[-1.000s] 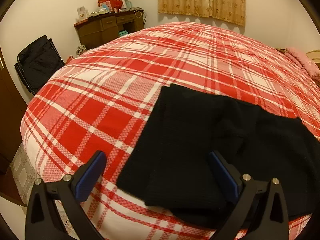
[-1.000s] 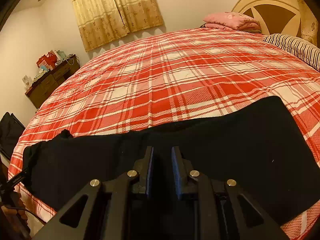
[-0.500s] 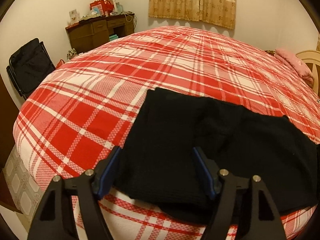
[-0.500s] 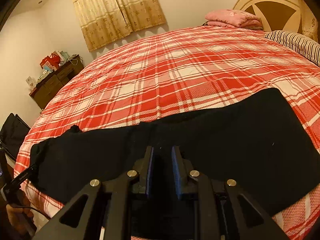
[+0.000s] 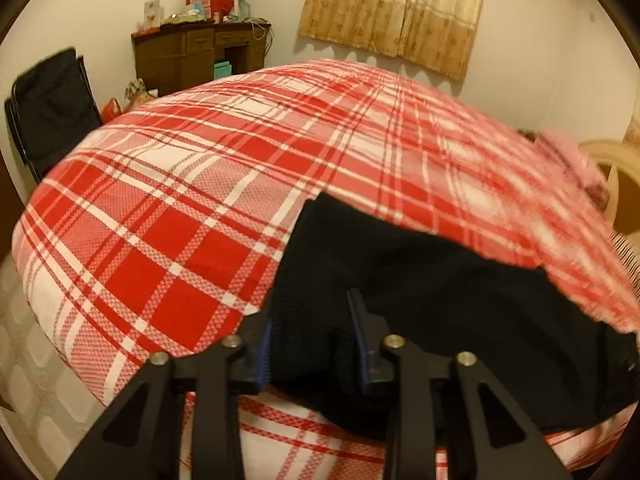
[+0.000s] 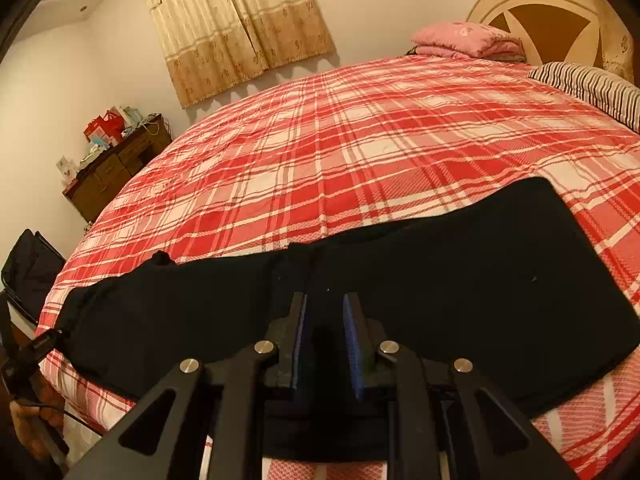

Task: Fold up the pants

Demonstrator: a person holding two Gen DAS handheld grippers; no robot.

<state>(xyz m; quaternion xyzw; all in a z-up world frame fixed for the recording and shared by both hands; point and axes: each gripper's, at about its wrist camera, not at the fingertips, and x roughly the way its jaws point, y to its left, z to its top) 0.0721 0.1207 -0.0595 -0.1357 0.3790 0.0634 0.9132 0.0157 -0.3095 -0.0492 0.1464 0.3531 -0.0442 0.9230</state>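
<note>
While black pants (image 6: 400, 292) lie along the frame's bottom on the plaid bed (image 6: 360, 152) | left gripper (image 5: 314, 344) closing on the leg end | right gripper (image 6: 326, 340) pinching the near edge, likely for lifting.

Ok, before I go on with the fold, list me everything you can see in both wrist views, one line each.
pants: 1, black, flat across the near edge of the bed
bedspread: 1, red and white plaid, covers the bed
folded blanket: 1, pink, far end by the headboard
striped pillow: 1, dark and white, far right of the bed
headboard: 1, cream and brown, behind the pillow
curtain: 1, beige patterned, on the far wall
desk: 1, dark wood, cluttered top, far left corner
folding chair: 1, black, left of the bed
left gripper: 1, black with blue pads, closing on the pants' left end
right gripper: 1, black with blue pads, shut on the pants' near edge
hand: 1, lower left of the right wrist view
</note>
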